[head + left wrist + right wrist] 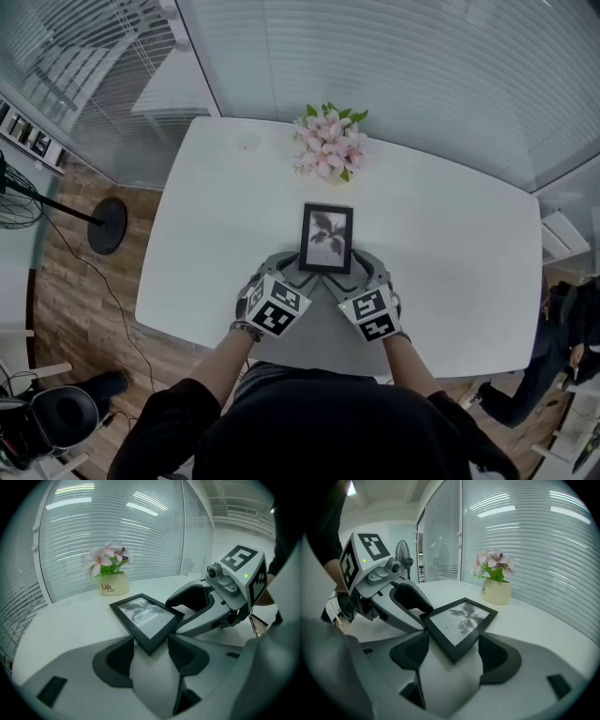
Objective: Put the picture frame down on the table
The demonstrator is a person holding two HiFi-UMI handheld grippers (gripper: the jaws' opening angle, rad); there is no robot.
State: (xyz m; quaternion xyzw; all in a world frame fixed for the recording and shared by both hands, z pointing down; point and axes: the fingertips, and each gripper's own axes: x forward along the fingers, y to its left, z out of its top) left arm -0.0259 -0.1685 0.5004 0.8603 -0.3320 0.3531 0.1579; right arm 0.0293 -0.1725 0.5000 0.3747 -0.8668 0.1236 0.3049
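Note:
A black picture frame [326, 237] with a grey leaf print lies face up on the white table [216, 234], close to its near edge. My left gripper [302, 274] is at the frame's near left corner and my right gripper [352, 274] at its near right corner. In the left gripper view that corner of the frame [143, 616] sits between the wide-set jaws of the left gripper [151, 641], both pad tips against its edges. The right gripper view shows the same: the frame [461, 620] is wedged corner-first into the right gripper [453, 644].
A cream pot of pink flowers [328, 145] stands at the table's far edge, behind the frame. Glass walls with blinds close off the far side. A fan's stand [108, 225] is on the wooden floor to the left, and a person [562, 356] is at the right edge.

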